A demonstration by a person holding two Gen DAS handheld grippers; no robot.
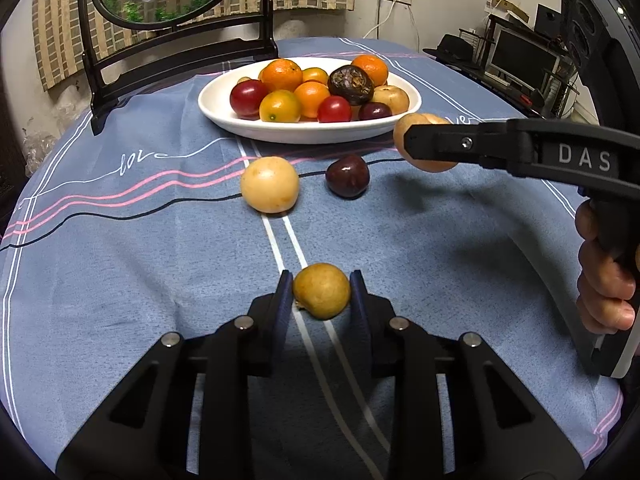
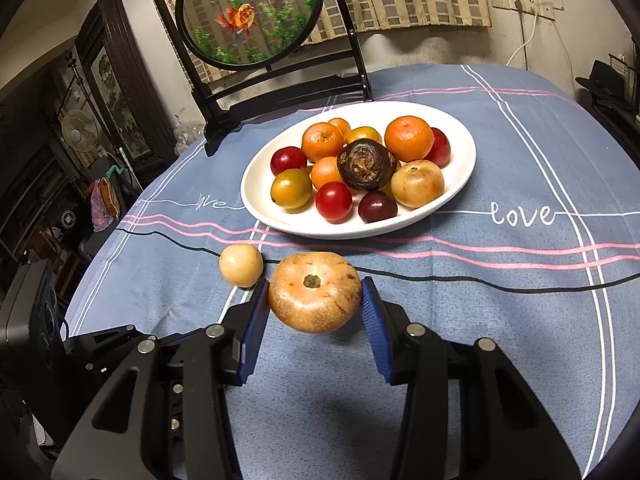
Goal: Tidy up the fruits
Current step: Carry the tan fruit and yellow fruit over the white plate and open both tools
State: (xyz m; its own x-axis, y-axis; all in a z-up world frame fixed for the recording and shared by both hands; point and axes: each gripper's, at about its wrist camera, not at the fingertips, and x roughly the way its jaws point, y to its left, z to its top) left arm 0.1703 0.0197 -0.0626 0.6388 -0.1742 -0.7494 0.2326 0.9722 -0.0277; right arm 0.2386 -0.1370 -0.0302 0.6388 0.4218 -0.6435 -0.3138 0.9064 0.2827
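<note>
On the blue striped tablecloth [image 2: 500,320] we read "love" in white script, and "DAS" on the right gripper's [image 2: 315,300] black arm. Left to right, our left gripper [image 1: 322,294] clamps a small yellow-brown round fruit [image 1: 322,297] low over the cloth, pads touching both sides. Our right gripper grips a larger tan, speckled round fruit [image 2: 315,298] between its blue pads, lifted just before the white oval plate [image 2: 460,184] of mixed fruit.

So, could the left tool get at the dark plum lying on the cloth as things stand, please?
Probably not yet: the left tool is shut on a small yellow fruit. The path to the dark plum looks clear, with only bare tablecloth between.
</note>
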